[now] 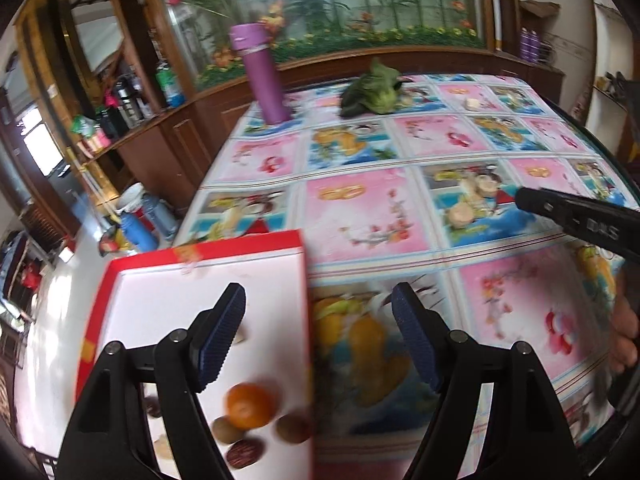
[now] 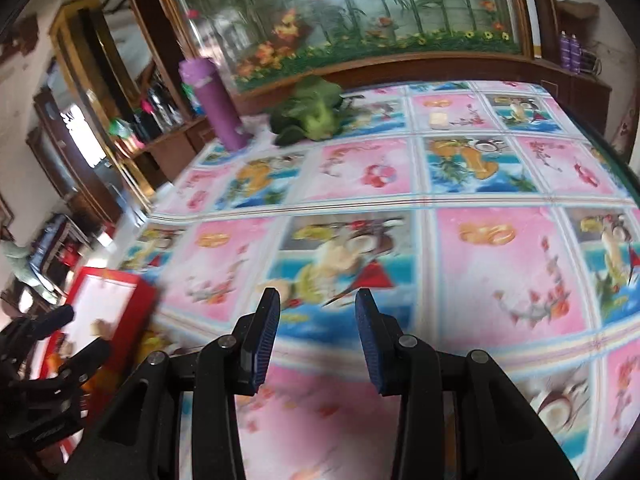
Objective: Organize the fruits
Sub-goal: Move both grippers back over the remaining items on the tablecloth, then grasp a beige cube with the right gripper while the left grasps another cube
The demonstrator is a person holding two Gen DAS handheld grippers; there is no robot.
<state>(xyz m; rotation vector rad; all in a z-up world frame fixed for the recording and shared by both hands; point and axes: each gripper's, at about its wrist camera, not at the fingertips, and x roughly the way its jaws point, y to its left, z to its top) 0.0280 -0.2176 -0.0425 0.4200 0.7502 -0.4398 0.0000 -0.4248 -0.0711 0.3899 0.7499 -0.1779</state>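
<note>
Ribbed blue pads line both spread, empty grippers, left gripper (image 1: 318,308) above the red-rimmed box (image 1: 100,300) holding a round orange (image 1: 251,406), right gripper (image 2: 317,312) beside it over glossy tablecloth (image 2: 480,184).

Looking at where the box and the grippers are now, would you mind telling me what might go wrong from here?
1. The red box seems to sit at the table's left edge, possibly overhanging; a nudge from the open left gripper might tip it.
2. The orange and the small brown fruits lie loose near the box's right wall and could roll when disturbed.
3. Both views are motion-blurred, so the open right gripper may misjudge its aim.
</note>
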